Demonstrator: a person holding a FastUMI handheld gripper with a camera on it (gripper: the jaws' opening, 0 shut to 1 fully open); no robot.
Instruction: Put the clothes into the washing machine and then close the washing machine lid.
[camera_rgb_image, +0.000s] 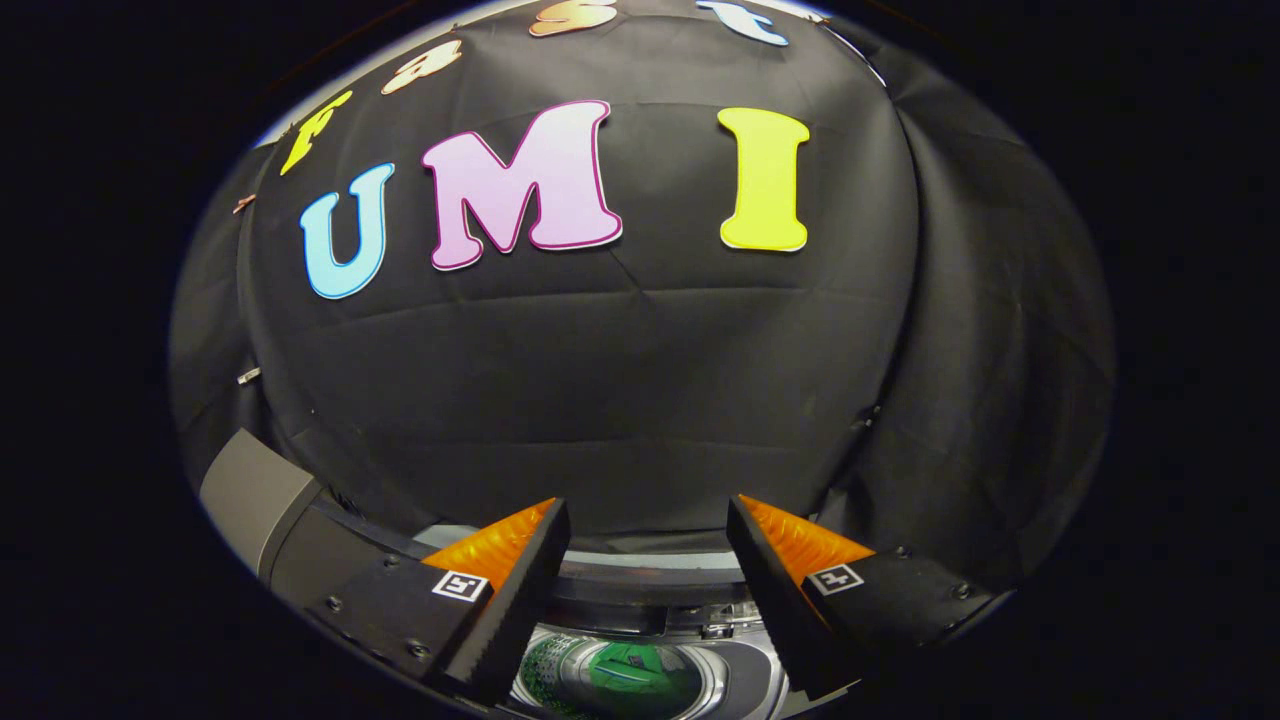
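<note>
A: What is the gripper (648, 520) doing up there?

B: It is hanging over the washer (640, 590), fingers spread wide with nothing between them. They are pointing out at the booth wall, and the open tub (700, 670) is sitting low between them.

A: And the clothes?

B: I am seeing one green bundle (628, 670) lying down in the tub, just under the gap between the fingers. Whether it is one garment or several I cannot tell; it is crumpled and half hidden by the fingers.

A: So the loading is looking done?

B: That is how I am reading it. Empty, spread fingers above a tub with cloth in it are suggesting the clothes part is over and the lid is what is left.

A: Where is the lid?

B: Probably the grey slab (255, 495) standing up beyond the one finger, at the washer's back corner. I am guessing that from its tilt.

A: Counting it up?

B: One gripper, two fingers, one washer, one green bundle, one raised slab.
</note>
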